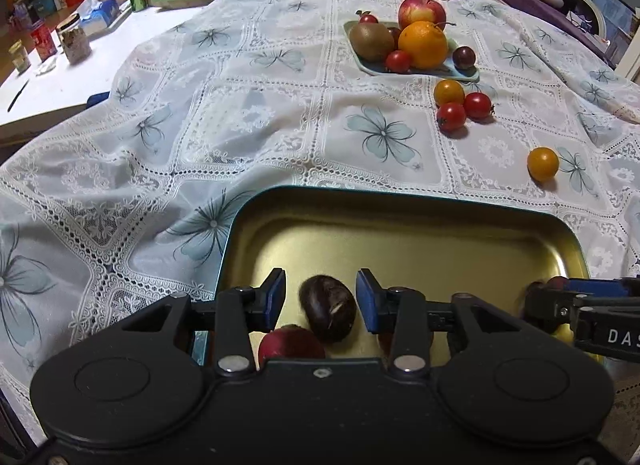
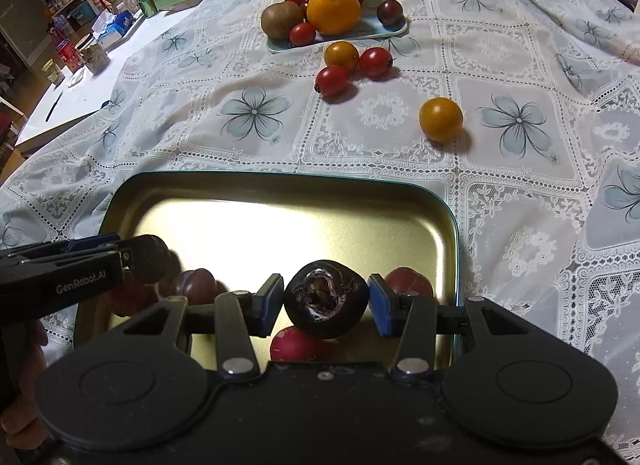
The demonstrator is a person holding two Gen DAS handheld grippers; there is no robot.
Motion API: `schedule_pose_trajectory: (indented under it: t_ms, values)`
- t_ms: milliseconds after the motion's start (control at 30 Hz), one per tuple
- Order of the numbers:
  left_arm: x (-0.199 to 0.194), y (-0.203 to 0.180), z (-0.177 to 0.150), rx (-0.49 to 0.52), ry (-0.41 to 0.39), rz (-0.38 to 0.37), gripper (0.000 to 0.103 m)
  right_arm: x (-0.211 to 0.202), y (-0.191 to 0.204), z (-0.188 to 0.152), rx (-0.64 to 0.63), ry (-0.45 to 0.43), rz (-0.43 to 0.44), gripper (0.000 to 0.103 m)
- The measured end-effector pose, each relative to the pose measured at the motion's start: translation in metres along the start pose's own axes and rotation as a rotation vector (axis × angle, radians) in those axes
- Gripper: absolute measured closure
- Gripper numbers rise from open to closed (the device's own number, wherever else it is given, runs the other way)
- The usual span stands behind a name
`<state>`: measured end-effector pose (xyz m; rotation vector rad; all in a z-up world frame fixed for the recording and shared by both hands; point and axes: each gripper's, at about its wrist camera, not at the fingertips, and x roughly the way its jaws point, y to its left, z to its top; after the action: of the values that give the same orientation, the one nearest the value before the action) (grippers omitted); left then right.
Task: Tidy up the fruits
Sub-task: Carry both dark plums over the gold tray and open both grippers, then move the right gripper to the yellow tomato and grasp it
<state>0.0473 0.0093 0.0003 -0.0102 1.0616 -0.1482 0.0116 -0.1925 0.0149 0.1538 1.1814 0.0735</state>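
My right claw (image 2: 326, 299) pinches a dark fruit (image 2: 326, 297) above the gold tin tray (image 2: 280, 201); my left claw (image 1: 321, 299) stands spread around another (image 1: 328, 307). Beyond, a pale blue plate (image 2: 396, 27) holds apple, orange, kiwi.

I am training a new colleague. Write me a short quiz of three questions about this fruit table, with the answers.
1. How many small tomatoes lie loose on the tablecloth?
2. True or false: the orange lies directly on the tablecloth.
3. The right gripper is closed on: A a kiwi, B a dark fruit, C an apple?
Key: 1. Four. 2. False: the orange is on the pale plate. 3. B.
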Motion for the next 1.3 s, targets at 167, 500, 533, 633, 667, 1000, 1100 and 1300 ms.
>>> schedule_pose_trajectory:
  t_ms: [167, 500, 533, 633, 667, 1000, 1100, 1300]
  values:
    - [0.002, 0.0, -0.001, -0.002, 0.018, -0.008, 0.055, -0.003, 0.001, 0.0, -0.007, -0.01, 0.001, 0.055]
    - [0.002, 0.0, -0.005, -0.003, 0.036, -0.013, 0.055, -0.001, 0.001, 0.0, -0.005, 0.0, 0.003, 0.055]
    - [0.001, -0.001, -0.005, -0.001, 0.036, -0.014, 0.055, 0.0, 0.001, 0.0, -0.005, 0.002, 0.001, 0.055]
    - [0.002, -0.001, -0.005, 0.001, 0.042, -0.015, 0.055, 0.001, 0.001, 0.0, -0.004, 0.011, 0.004, 0.055]
    - [0.002, -0.002, -0.005, 0.002, 0.044, -0.016, 0.055, 0.002, 0.002, -0.001, -0.003, 0.015, 0.003, 0.055]
    - [0.004, -0.004, -0.007, 0.01, 0.071, -0.03, 0.055, 0.005, 0.002, -0.001, -0.002, 0.051, 0.008, 0.055]
    - [0.004, -0.005, -0.008, 0.017, 0.078, -0.029, 0.055, 0.007, 0.0, -0.001, 0.008, 0.079, 0.019, 0.055]
    - [0.002, -0.009, -0.007, 0.05, 0.099, -0.033, 0.055, 0.007, -0.005, -0.001, 0.026, 0.124, 0.02, 0.055]
